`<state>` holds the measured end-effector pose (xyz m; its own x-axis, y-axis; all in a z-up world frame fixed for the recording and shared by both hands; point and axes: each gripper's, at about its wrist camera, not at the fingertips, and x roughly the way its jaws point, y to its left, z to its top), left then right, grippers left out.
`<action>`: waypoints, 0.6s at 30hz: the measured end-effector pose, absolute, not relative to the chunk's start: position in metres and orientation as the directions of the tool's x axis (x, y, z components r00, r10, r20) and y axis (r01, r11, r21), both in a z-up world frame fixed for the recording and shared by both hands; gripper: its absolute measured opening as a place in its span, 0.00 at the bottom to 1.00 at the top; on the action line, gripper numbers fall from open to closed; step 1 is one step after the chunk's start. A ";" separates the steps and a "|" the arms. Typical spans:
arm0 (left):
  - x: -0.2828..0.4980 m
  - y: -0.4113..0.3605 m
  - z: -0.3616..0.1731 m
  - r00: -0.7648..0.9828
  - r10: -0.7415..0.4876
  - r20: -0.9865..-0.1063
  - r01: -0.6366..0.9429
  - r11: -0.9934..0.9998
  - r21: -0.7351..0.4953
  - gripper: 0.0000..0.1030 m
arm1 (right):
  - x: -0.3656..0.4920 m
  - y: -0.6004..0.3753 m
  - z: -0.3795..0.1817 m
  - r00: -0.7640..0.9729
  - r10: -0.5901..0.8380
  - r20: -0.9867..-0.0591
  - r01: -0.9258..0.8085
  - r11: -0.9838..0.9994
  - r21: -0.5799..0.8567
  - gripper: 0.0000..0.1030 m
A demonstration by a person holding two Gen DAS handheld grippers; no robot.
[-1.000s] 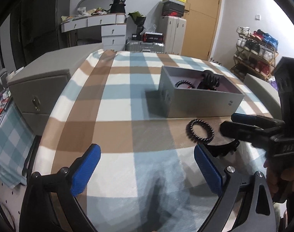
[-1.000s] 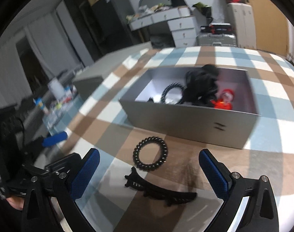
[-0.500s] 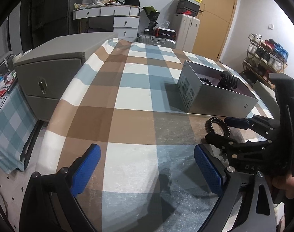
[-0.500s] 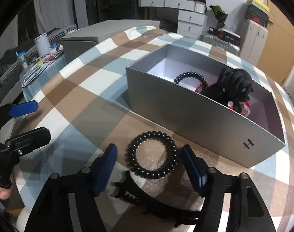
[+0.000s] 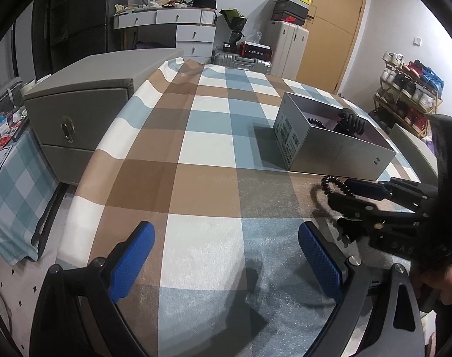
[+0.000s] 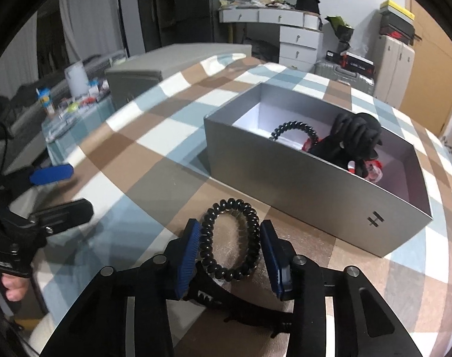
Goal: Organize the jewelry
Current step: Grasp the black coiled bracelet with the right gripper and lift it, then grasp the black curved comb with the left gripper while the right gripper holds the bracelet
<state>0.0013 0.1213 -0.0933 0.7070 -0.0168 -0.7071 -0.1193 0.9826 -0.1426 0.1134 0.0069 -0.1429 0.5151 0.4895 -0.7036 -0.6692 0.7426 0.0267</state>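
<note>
The right tool [image 6: 230, 245] is closing on a black spiral hair tie [image 6: 230, 238]. The tie is a coil of glossy, bead-like loops forming a ring, now squeezed into a tall oval, and both blue pads touch its sides: the left pad [image 6: 190, 255] against one flank, the right pad against the other. It lies on the table [image 6: 154, 160], which is covered with a cloth checked in brown, pale blue and white, just in front of the near wall of a grey box [image 6: 315, 196].

Under the tool, close to the camera, lies a black hair claw [image 6: 240, 303] with small teeth along its curved edge; the tie's near end sits right by it.

The open grey box has a white floor and a small dark mark on its near wall. Inside are a second black spiral tie [image 6: 294, 129], a bunched black piece [image 6: 356, 136] whose kind I cannot tell, and something red and clear [image 6: 373, 171] beside it.

The left tool [image 5: 226, 255] hangs over bare cloth well to the left of the box, its blue pads wide apart with nothing between them. In its view the right tool appears at the right edge with the tie's loops showing past its tip.
</note>
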 end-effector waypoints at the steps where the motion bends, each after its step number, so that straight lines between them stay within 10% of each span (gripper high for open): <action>1: 0.001 0.121 -0.093 0.706 -0.018 -0.708 -0.117 0.983 -0.143 0.92 | 0.113 0.003 -0.141 0.517 0.500 -0.695 -0.666 0.745 0.041 0.39; 18: 0.026 0.047 -0.089 0.636 -0.202 -0.745 0.077 0.977 -0.198 0.92 | 0.110 -0.107 -0.107 0.620 0.584 -0.524 -0.525 0.805 0.277 0.39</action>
